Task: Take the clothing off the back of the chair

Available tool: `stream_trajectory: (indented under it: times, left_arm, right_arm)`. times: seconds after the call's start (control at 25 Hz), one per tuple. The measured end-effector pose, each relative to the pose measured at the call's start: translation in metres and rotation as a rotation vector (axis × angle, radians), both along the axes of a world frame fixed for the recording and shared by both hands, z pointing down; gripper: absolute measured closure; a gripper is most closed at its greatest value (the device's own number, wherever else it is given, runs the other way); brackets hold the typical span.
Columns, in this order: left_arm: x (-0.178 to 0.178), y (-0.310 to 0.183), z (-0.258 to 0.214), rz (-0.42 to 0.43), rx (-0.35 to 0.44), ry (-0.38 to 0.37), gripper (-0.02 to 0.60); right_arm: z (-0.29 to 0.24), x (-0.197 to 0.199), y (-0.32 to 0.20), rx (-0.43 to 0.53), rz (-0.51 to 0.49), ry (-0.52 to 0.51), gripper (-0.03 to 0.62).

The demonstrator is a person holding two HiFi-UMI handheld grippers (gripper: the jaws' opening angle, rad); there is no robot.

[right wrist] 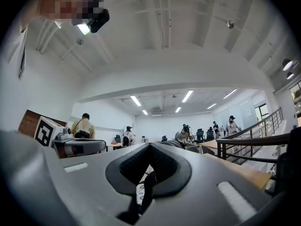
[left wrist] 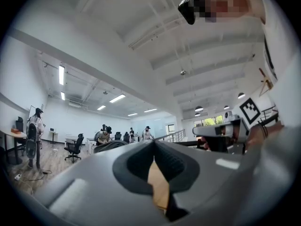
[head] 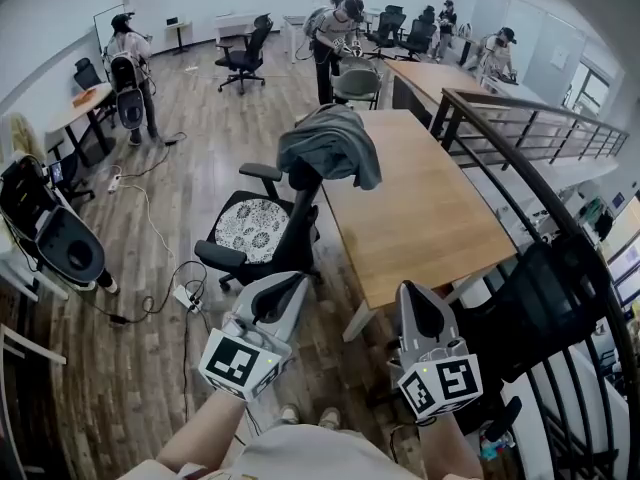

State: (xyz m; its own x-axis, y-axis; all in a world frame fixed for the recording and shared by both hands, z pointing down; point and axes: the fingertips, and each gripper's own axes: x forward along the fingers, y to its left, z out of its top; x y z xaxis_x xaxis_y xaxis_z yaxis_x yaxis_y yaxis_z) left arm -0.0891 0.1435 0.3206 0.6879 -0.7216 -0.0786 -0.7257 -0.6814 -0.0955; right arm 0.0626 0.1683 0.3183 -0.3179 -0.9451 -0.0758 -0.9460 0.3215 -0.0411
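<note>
Clothing (head: 330, 143), a grey garment, lies draped over the back of a black office chair (head: 250, 226), covering the top and hanging down both sides. The chair has a patterned seat cushion and stands with its back just beside the left edge of a long wooden worktop (head: 425, 213). A dark railing (head: 530, 128) runs along the worktop's right side.

Near the person, both grippers are held side by side, well apart from the chair and pointing toward it. The left gripper (head: 290, 282) has its jaws closed together with nothing between them. The right gripper (head: 415, 293) is likewise closed and empty.

A power strip (head: 186, 297) with cables lies on the wooden floor (head: 150, 388) left of the chair. Far across the room, several people (head: 335, 33) stand by other chairs and desks.
</note>
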Motion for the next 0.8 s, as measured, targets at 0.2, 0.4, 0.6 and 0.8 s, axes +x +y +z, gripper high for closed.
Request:
stream_trajectory:
  times: [0.2, 0.4, 0.6, 0.8]
  left_arm:
    - [0.005, 0.000, 0.002, 0.001, -0.021, 0.008, 0.581]
    - [0.011, 0.003, 0.005, -0.009, -0.022, -0.017, 0.581]
    - [0.019, 0.004, 0.008, -0.026, -0.025, -0.030, 0.581]
    - [0.025, 0.006, 0.009, -0.056, -0.019, -0.034, 0.581]
  right_arm:
    - [0.002, 0.002, 0.000, -0.001, -0.007, 0.008, 0.594]
    - [0.004, 0.007, 0.000, -0.005, -0.017, 0.006, 0.594]
    - [0.006, 0.015, -0.002, -0.007, -0.035, 0.015, 0.594]
    - [0.006, 0.028, -0.004, 0.007, -0.049, 0.023, 0.594]
